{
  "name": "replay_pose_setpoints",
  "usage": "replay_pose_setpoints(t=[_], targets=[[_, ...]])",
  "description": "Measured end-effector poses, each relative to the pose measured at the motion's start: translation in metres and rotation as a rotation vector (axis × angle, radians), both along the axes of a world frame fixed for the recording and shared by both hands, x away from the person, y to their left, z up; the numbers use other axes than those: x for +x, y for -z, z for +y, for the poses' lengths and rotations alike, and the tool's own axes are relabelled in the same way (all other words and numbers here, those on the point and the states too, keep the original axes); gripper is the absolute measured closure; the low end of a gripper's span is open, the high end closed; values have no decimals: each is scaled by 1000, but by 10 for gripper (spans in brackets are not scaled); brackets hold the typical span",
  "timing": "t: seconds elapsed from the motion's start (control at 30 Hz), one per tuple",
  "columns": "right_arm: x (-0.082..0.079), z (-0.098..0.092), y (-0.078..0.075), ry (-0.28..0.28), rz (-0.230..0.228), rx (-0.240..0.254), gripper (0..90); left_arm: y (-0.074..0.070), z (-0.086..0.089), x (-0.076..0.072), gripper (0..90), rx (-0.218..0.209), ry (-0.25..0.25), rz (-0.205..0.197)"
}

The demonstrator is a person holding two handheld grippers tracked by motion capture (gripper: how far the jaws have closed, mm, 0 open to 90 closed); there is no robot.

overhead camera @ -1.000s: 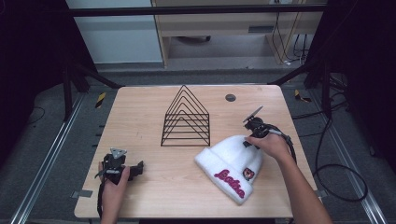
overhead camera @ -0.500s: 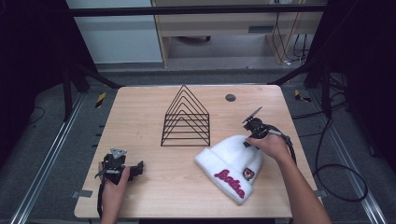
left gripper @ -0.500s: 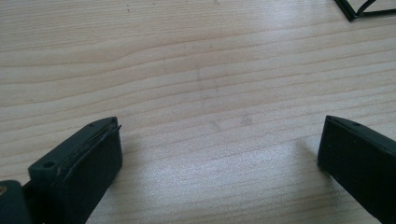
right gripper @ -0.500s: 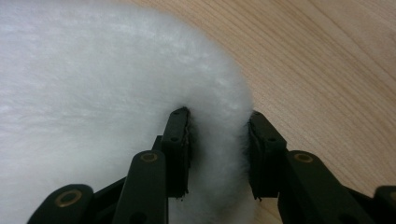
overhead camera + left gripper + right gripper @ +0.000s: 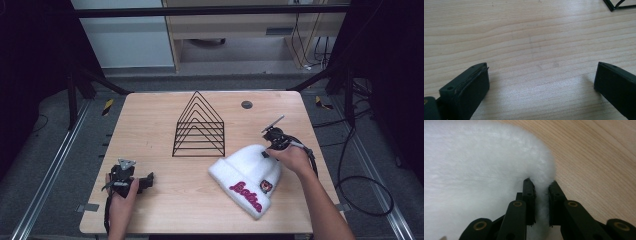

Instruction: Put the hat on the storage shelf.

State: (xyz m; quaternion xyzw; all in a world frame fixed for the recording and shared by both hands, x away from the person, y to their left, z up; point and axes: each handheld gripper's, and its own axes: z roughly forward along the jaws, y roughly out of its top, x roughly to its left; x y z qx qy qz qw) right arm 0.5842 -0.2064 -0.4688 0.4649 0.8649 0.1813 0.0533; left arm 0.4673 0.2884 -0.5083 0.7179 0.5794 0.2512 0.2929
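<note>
Count: 1 white beanie (image 5: 246, 180), 1 black wire rack (image 5: 198, 126) w/ approx. 6 nested triangular dividers, 1 small dark round disc (image 5: 246, 104), all on 1 wooden table (image 5: 150, 125). Grippers: 2, i.e. 1 left gripper (image 5: 142, 181) + 1 right gripper (image 5: 265, 153), w/ 2 hands on them.

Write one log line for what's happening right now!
right claw: just closed, pinching fluffy white knit hat edge | left claw: open, idle over wooden table

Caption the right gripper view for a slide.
Right gripper pinching the fuzzy edge of a white beanie on the wooden table.
</note>
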Motion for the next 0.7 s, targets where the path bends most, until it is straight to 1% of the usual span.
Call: replay_pose_setpoints(t=[0.07,0.1,0.13,0.17,0.2,0.23,0.33,0.37,0.4,0.43,0.47,0.5,0.53,0.57,0.6,0.63,0.67,0.7], targets=[[0,-1,0,-8,-6,-3,812,0,0,0,0,0,0,0],[-2,0,-1,-11,-15,-9,827,0,0,0,0,0,0,0],[-2,0,0,-25,-31,-15,831,0,0,0,0,0,0,0],[-2,0,0,-25,-31,-15,831,0,0,0,0,0,0,1],[-6,2,-3,-31,-50,-28,839,0,0,0,0,0,0,0],[-6,2,-3,-31,-50,-28,839,0,0,0,0,0,0,0],[-12,5,-12,-51,-109,-37,844,0,0,0,0,0,0,0],[-15,6,-16,-50,-129,-26,846,0,0,0,0,0,0,1],[-21,6,-25,-53,-172,-11,847,0,0,0,0,0,0,1],[-24,6,-29,-52,-191,-3,848,0,0,0,0,0,0,1],[-24,6,-29,-52,-191,-3,848,0,0,0,0,0,0,0],[-31,8,-39,-58,-233,19,849,0,0,0,0,0,0,0],[-31,8,-39,-58,-233,19,849,0,0,0,0,0,0,0],[-35,9,-44,-62,-252,28,849,0,0,0,0,0,0,1],[-44,11,-55,-75,-291,43,850,0,0,0,0,0,1,1],[-46,12,-58,-83,-306,55,850,0,0,0,0,0,0,0],[-46,12,-58,-83,-306,55,850,0,0,0,0,0,0,0],[-56,17,-70,-105,-340,70,850,0,0,0,0,0,1,1]])
